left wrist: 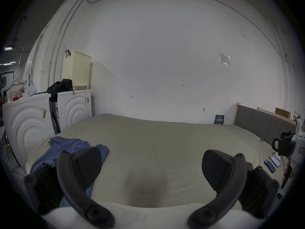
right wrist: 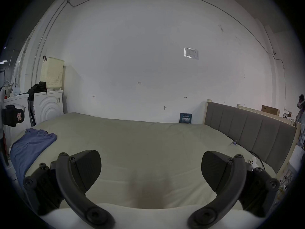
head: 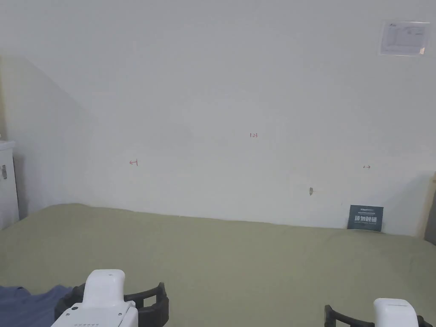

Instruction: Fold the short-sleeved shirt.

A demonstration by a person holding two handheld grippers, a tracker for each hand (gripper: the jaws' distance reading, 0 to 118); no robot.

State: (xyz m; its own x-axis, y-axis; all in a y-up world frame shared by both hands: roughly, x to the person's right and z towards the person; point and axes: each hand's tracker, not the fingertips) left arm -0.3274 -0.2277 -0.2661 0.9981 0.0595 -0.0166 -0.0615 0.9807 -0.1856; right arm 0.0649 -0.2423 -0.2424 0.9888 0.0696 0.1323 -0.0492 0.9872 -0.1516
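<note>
A blue short-sleeved shirt (left wrist: 69, 150) lies crumpled on the left near part of the olive-green bed (left wrist: 156, 146); it also appears as the blue shirt (right wrist: 31, 145) and as a blue patch (head: 25, 304) at the bottom left of the head view. My left gripper (left wrist: 151, 168) hovers above the sheet just right of the shirt, jaws wide apart, nothing between them. My right gripper (right wrist: 151, 168) hangs over the bed's middle, also open and empty. Both white gripper bodies, left (head: 104, 298) and right (head: 394, 313), sit at the bottom of the head view.
A white wall backs the bed, with a small dark card (head: 365, 218) leaning on it. White machines (left wrist: 28, 121) with a cream basket (left wrist: 76, 70) stand left. A grey headboard (right wrist: 250, 133) is right. Phones (left wrist: 272, 164) and a controller (right wrist: 302, 162) lie on the bed's right edge.
</note>
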